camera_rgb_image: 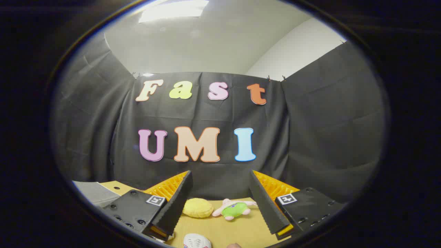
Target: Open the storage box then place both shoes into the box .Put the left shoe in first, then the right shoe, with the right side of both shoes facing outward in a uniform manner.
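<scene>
From the gripper view, the gripper (pixel 220 203) is held level and looks across a table toward the back of the booth, with its two fingers (pixel 175 203) spread wide apart and nothing between them. The table (pixel 241 230) has a plain tan, wood-coloured top that runs forward between the fingers and ends at the booth's wall. That wall (pixel 320 131) is dark cloth, creased and hung in panels that wrap around the back and both sides; clips hold its upper edge. Above the cloth the room shows a white ceiling (pixel 213 44) and a white wall meeting it at a corner, with a bright light panel (pixel 172 10) overhead. On the table, beyond the fingertips and near the cloth, lie a round yellow cushion (pixel 197 207) and, just beside it, a small plush toy (pixel 235 209) in pink and green, lying flat. Close under the gripper, between the bases of the fingers, the toe of a white shoe (pixel 196 240) with coloured marks peeks up, apart from both fingers. To the left, past the left finger, a grey box (pixel 94 193) with a pale edge sits at the table's side; how it is made cannot be told from here.
</scene>
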Demonstrator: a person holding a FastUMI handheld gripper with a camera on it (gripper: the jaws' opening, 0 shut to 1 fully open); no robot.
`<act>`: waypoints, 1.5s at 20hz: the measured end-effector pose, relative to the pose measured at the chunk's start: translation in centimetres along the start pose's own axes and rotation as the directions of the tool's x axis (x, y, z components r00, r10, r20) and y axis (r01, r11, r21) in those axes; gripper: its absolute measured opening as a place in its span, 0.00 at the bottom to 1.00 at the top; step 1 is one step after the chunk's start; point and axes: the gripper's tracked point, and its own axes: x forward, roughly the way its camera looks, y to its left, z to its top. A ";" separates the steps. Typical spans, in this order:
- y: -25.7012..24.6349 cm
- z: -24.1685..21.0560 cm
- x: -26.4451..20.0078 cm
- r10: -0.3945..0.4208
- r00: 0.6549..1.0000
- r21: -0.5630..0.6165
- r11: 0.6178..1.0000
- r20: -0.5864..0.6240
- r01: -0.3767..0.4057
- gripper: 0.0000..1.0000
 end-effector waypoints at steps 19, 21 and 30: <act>0.9 -0.1 -0.1 0.020 1.000 0.019 1.000 -0.018 -0.020 1.00; 1.5 -0.5 0.1 0.029 0.999 0.031 0.999 -0.028 -0.029 1.00; 8.7 -3.3 -1.3 0.184 0.971 0.185 0.970 -0.154 -0.155 0.99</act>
